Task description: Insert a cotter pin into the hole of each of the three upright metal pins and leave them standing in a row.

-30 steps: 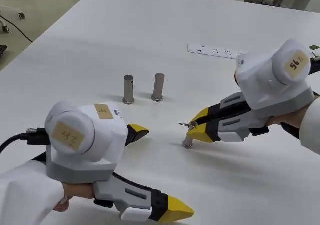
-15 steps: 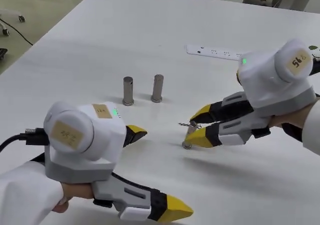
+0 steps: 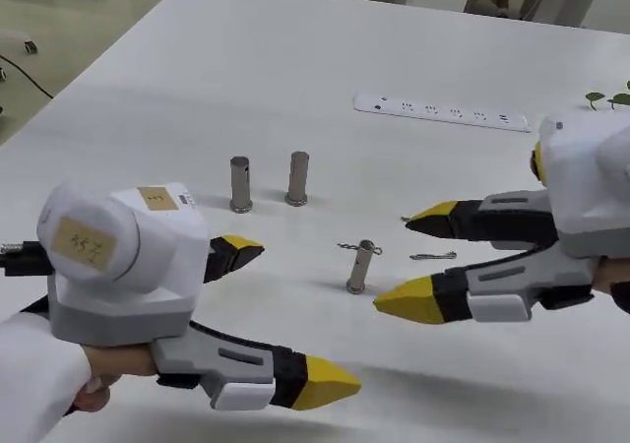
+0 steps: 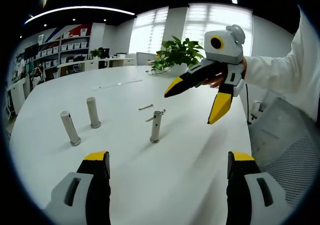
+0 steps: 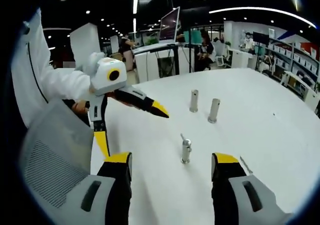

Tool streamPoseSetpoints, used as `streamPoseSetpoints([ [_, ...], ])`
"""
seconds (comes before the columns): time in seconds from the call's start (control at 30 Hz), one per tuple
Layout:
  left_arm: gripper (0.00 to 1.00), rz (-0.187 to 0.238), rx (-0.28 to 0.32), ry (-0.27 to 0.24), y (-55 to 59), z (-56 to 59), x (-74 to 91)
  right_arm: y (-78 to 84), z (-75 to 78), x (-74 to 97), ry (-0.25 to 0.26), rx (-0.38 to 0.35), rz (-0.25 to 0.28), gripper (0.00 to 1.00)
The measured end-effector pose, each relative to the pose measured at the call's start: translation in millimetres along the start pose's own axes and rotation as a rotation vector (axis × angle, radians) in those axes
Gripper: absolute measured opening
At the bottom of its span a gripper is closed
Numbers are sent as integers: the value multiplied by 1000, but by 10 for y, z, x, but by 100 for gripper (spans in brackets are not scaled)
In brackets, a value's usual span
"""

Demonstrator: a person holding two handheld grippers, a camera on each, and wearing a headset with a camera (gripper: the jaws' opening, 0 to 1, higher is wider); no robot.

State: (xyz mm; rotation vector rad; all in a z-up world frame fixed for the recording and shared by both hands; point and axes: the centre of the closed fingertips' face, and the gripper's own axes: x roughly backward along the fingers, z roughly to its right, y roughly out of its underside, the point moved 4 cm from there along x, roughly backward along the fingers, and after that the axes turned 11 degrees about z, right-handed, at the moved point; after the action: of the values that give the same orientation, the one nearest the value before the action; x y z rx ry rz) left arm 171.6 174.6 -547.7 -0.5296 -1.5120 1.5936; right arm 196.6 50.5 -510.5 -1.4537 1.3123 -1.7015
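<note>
Two bare metal pins (image 3: 240, 184) (image 3: 297, 178) stand side by side on the white table (image 3: 197, 89). Nearer me stands a third pin (image 3: 361, 267) with a cotter pin (image 3: 358, 248) through the hole at its top. A loose cotter pin (image 3: 433, 256) lies flat just right of it. My right gripper (image 3: 397, 264) is open, its tips a little right of the third pin and touching nothing. At the lower left my left gripper (image 3: 305, 320) is open and holds nothing. The left gripper view has the third pin (image 4: 157, 126) ahead and the right gripper (image 4: 210, 85) above it.
A white power strip (image 3: 438, 111) lies at the back of the table, with green leaves (image 3: 610, 98) at the far right edge. A mesh office chair (image 4: 280, 130) stands beside the table. Bare tabletop lies around the pins.
My right gripper has opened and drawn back to the right, off the third pin. The cotter pin stays in that pin's hole. The left gripper has hardly moved.
</note>
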Motion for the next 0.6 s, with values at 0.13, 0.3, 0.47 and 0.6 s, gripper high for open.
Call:
streamPoseSetpoints([
  [0.13,97,6,-2,-4,-57,-7,27,59,-87,68,4,-21,-2,70],
  [0.3,97,23,3,-13,-113,-40,58,108,-156,106,9,-40,-2,81],
  [0.47,95,16,-5,-47,-116,-106,101,135,-147,144,44,-46,-9,86],
  [0.6,93,17,1,-65,-122,-165,138,133,-132,183,70,-86,2,96],
])
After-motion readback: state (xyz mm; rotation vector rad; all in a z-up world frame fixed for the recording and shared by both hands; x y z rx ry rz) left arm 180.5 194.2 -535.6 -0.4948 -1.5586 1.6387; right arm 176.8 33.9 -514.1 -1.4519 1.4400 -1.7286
